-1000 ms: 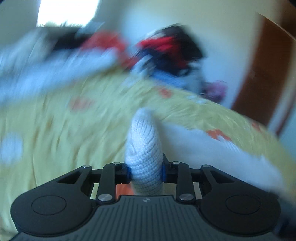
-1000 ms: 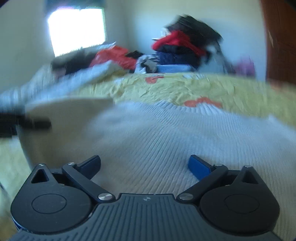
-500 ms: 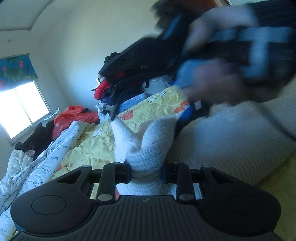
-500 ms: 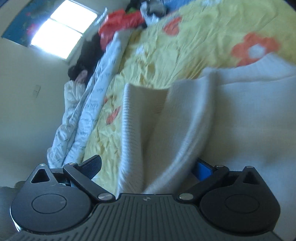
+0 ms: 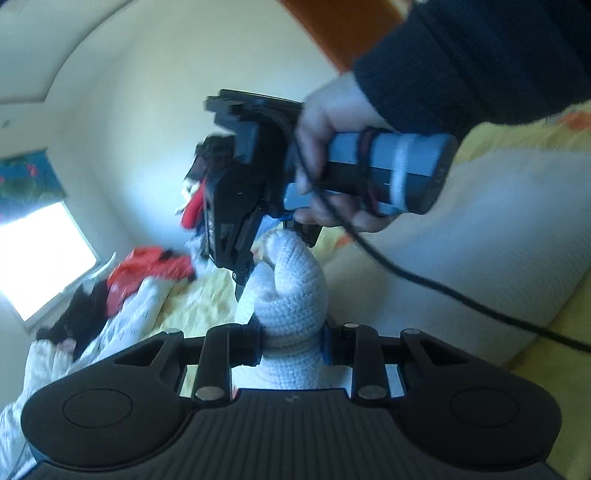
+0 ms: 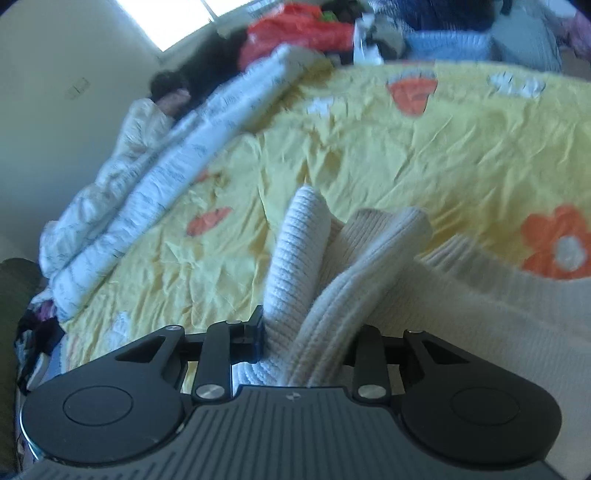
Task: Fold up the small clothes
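Left gripper (image 5: 293, 341), 2 black fingers w/ blue pads, is clamped on a thick rounded bunch of the white knit sweater (image 5: 291, 280); chunky looped stitch, lump bulges up between the fingers. Right gripper (image 6: 308, 341) likewise pinches the same sweater (image 6: 332, 280): 2 ribbed folds stand up between its fingers, one whiter, one cream, both w/ fine parallel ribs. Rest of the garment spreads flat to the right on the bedsheet (image 6: 369, 147), which is yellow, creased, printed w/ orange flowers and white shapes. In the left view, just beyond the lump, the person's right hand (image 5: 332, 162) in a dark fuzzy sleeve grips a grey cylindrical handle; 1 black cable (image 5: 443, 288) trails from it over the sweater. Farther off, a rolled white quilt (image 6: 147, 184) w/ small print lies along the sheet's left edge. Beyond: a blurry clothes pile (image 6: 295, 33), red, black, blue bits, below a bright window (image 5: 40, 258).
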{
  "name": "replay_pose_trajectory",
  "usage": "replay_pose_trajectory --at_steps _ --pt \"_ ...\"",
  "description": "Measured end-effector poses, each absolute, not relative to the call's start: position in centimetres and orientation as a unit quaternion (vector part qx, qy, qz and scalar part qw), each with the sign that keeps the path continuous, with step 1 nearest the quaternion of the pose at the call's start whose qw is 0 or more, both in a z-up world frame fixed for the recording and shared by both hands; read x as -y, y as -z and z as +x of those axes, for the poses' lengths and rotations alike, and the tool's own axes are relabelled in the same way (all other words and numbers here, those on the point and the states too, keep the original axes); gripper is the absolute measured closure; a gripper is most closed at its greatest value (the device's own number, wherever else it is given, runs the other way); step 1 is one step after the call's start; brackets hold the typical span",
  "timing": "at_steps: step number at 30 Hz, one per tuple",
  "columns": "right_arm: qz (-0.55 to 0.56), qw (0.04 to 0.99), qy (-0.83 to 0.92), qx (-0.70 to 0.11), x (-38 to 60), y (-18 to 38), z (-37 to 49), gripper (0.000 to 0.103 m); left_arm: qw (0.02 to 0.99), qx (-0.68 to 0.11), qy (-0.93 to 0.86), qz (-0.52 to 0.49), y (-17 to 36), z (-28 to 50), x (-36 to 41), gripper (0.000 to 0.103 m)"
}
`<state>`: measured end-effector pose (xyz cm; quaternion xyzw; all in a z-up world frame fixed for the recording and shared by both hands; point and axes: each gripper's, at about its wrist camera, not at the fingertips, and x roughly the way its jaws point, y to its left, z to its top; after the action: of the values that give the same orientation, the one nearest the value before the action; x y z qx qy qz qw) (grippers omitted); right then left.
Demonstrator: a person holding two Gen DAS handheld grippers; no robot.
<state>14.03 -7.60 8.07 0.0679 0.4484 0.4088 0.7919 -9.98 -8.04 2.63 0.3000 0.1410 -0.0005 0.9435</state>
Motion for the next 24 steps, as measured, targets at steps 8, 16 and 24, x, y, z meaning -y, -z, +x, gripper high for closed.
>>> replay_pose_trajectory --at_steps 8,16,24 --pt "0.059 0.838 -0.376 -0.39 24.2 -12.0 12.3 0.078 0.944 -0.092 0.143 0.282 -5.1 -10.5 16.4 0.075" --pt "0.127 0.853 -0.263 -0.433 36.4 -5.5 10.3 0.074 0.909 -0.135 0.252 0.302 -0.9 -10.0 23.7 0.075" --pt "0.351 0.861 -0.177 -0.323 43.6 -4.7 7.2 0.033 0.91 -0.067 0.298 0.279 -2.8 -12.3 18.1 0.034"
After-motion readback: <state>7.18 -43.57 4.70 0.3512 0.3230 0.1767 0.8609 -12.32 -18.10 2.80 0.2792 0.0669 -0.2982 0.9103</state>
